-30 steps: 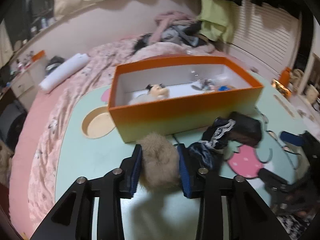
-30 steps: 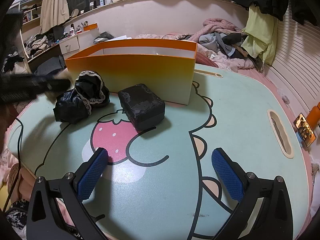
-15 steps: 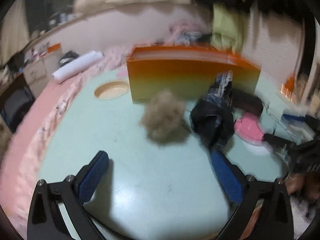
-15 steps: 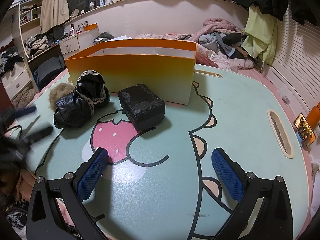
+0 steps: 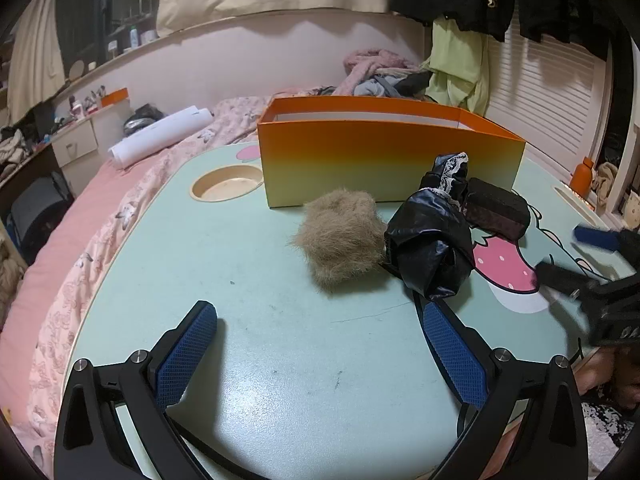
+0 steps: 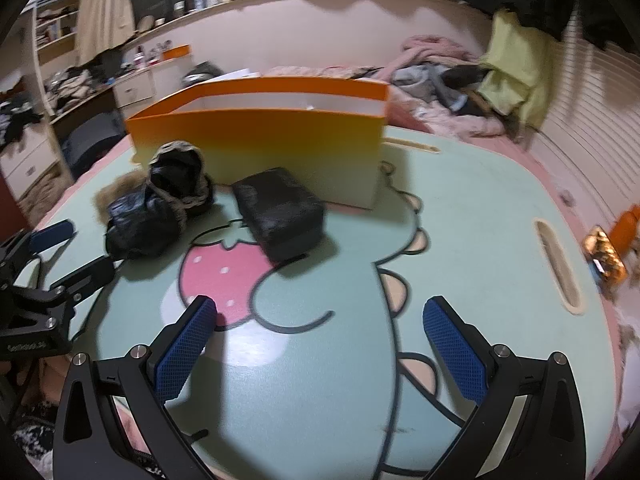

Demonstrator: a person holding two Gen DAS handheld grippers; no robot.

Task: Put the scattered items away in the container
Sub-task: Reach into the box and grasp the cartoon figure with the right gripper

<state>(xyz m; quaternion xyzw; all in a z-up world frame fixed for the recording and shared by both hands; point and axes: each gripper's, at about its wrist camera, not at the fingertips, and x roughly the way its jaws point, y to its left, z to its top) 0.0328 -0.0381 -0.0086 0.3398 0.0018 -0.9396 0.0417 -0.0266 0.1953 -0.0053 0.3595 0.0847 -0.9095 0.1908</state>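
The left tongs are standing wide, having just been opening, with nothing between the blue pads; bare table is lying ahead of them. The tan fur ball is sitting just beyond, touching the crumpled black bag, with the black pouch just beside it. All three are lying in front of the orange container, outside it. The right tongs are also standing wide and holding nothing, over the strawberry print. The table's right half is lying open up to the slot near its edge. No writing is reading clearly.
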